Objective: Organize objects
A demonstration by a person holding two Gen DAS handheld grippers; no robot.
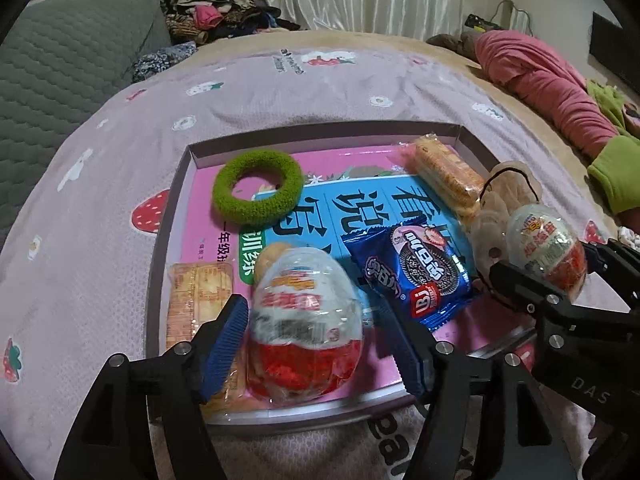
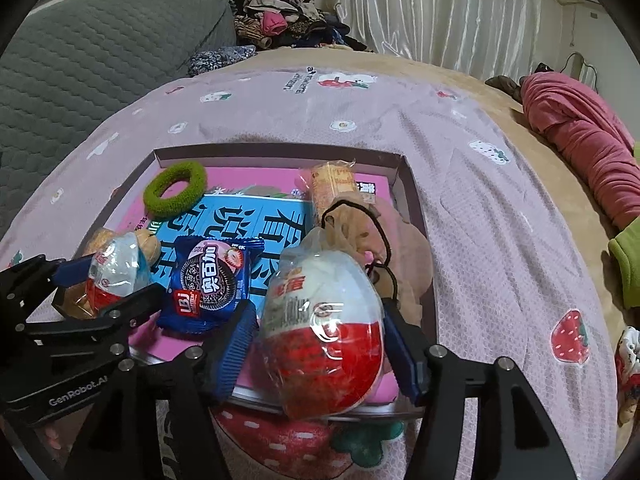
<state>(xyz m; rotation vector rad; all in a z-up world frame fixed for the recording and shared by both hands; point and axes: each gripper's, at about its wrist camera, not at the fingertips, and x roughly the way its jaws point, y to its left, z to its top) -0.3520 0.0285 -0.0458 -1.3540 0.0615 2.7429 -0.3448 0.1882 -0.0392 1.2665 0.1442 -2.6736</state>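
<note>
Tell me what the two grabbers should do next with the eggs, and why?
Probably lower both eggs into the tray and open. The left gripper holds one egg, the right gripper holds the other egg, both above the tray, where the other snacks already lie.

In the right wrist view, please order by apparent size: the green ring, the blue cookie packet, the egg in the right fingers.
1. Egg, though being nearest the camera inflates it.
2. Blue cookie packet.
3. Green ring.
</note>
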